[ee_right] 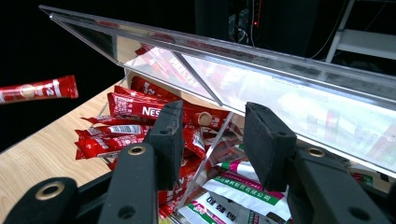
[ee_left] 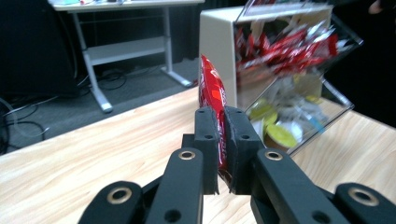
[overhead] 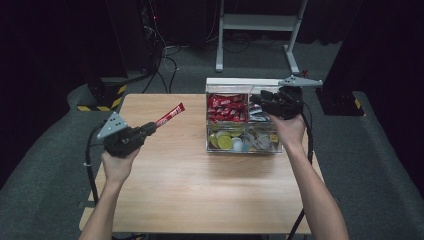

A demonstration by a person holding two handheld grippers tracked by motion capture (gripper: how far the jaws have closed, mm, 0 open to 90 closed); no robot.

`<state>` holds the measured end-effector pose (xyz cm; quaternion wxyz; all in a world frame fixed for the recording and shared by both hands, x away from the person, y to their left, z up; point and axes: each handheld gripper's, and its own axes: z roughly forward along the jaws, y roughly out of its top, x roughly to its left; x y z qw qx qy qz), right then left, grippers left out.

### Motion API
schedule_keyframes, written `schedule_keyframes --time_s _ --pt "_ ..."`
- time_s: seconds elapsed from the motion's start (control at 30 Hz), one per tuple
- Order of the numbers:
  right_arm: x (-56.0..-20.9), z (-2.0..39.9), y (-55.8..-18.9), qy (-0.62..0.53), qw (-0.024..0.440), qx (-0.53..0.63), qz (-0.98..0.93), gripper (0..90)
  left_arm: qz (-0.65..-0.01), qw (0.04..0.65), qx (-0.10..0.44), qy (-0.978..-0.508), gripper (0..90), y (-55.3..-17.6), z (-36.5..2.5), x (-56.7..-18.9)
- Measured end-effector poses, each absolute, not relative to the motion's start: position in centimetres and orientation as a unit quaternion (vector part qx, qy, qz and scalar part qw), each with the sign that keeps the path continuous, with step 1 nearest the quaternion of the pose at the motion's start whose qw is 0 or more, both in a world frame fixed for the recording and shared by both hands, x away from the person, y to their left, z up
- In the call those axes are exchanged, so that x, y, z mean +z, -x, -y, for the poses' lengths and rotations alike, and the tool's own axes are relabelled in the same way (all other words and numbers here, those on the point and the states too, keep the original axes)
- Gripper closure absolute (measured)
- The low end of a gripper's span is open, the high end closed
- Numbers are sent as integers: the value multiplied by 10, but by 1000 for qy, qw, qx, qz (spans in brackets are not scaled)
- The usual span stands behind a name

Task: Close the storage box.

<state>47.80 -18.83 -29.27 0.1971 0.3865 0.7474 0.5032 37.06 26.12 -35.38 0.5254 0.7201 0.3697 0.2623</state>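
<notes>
My left gripper (overhead: pixel 151 127) (ee_left: pixel 222 112) is shut on a red stick sachet (overhead: pixel 170 115) (ee_left: pixel 211 88), held above the table's left side and pointing toward a clear compartment box (overhead: pixel 245 150). The right gripper view catches the same sachet (ee_right: pixel 37 89) in the air at its left. My right gripper (overhead: pixel 267 100) (ee_right: pixel 212 116) is at the box's back right, under the raised clear lid (ee_right: pixel 280 79). Its jaws stand apart with nothing pinched, and the box's divider runs behind the gap. Red sachets (overhead: pixel 226 107) (ee_right: pixel 140 109) fill the back left compartment.
The wooden table (overhead: pixel 200 190) carries the box at its right rear. Yellow-lidded cups (overhead: pixel 224 141) sit in the front left compartment and green-and-white packets (ee_right: pixel 233 186) on the right. Behind the table are a white desk frame (overhead: pixel 260 22) and a yellow-black striped base (overhead: pixel 102 95).
</notes>
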Motion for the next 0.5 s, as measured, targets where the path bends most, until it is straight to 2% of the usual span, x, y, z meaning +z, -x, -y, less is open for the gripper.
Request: schedule_keyframes --time_s 0.5 --pt "-295 187 -479 -388 200 501 -747 577 -406 521 246 -709 845 -372 -273 -389"
